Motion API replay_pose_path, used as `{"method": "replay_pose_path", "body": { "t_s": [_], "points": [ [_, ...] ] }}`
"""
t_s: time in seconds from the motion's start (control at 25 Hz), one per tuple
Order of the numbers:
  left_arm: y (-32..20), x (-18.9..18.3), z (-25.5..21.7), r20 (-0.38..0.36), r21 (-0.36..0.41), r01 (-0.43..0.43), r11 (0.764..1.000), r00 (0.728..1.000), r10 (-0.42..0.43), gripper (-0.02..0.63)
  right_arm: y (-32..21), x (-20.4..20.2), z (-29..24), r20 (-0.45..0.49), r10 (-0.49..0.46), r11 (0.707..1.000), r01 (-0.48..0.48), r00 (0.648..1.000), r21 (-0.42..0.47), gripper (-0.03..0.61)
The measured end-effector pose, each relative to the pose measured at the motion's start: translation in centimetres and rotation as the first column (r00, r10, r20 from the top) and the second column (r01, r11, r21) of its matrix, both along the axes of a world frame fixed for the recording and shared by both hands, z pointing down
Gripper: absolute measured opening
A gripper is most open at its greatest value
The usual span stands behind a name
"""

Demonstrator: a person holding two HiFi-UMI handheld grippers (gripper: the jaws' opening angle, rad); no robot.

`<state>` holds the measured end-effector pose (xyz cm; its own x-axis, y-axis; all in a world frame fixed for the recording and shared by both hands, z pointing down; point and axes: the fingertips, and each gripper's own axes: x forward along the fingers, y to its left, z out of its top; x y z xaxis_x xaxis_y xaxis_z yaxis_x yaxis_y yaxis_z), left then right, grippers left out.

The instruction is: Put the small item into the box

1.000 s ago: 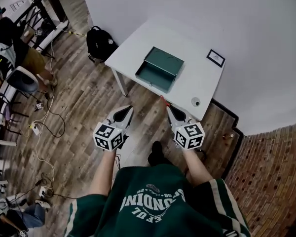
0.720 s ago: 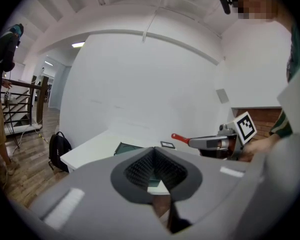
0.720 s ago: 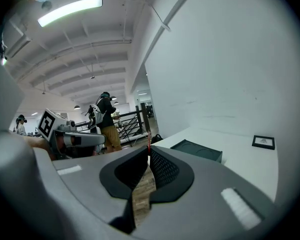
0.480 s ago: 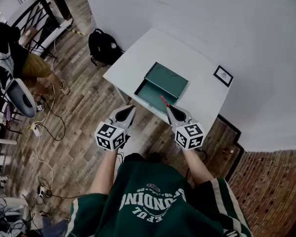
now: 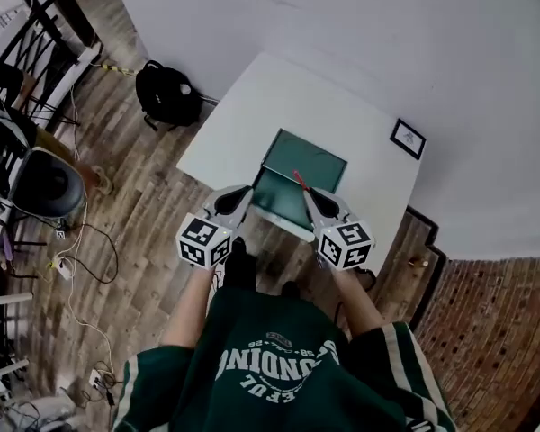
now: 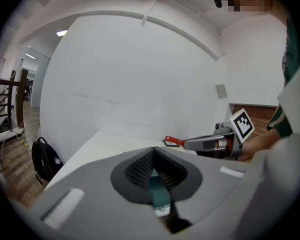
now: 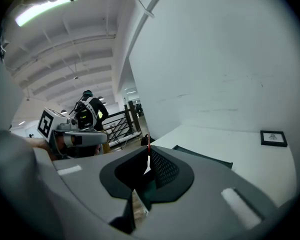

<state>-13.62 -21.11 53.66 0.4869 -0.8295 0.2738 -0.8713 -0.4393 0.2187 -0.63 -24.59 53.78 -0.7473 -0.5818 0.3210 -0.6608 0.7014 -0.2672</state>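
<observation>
Right tool [image 5: 305, 191] clamps a thin red small item [image 5: 297, 178] near the rectangular green box [image 5: 313, 158], six o'clock on the white surface [image 5: 252, 106]; left tool [image 5: 245, 190] empty, ribbed jaws together.

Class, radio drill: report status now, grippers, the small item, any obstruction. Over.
Left gripper shut, empty, near table edge. Right gripper shut on small red item, lined up over open green box. Small frame sits well aside; nothing blocking.
</observation>
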Motion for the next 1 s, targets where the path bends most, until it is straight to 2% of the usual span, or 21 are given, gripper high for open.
{"method": "replay_pose_path", "body": {
  "t_s": [0.28,0.52,0.72,1.0],
  "points": [
    [-6.3,-2.8,-0.8,-0.013,-0.007,-0.189,0.982,0.982,0.189,0.052,-3.8,-3.3,-1.2,-0.022,0.156,0.988,-0.156,0.987,0.002,0.017],
    [-9.4,-3.5,-0.3,-0.025,-0.011,-0.29,0.957,0.957,0.29,0.052,-5.6,-3.8,-1.2,-0.039,0.257,0.966,-0.257,0.966,0.002,0.017],
    [-10.6,-3.5,0.2,-0.039,-0.022,-0.327,0.945,0.945,0.326,0.052,-6.0,-3.9,-0.8,-0.053,0.288,0.957,-0.289,0.956,-0.003,0.016],
    [-11.5,-3.3,0.1,-0.043,-0.018,-0.31,0.951,0.95,0.309,0.052,-7.1,-3.5,-0.6,-0.073,0.259,0.966,-0.259,0.963,0.012,0.017]
  ]
}}
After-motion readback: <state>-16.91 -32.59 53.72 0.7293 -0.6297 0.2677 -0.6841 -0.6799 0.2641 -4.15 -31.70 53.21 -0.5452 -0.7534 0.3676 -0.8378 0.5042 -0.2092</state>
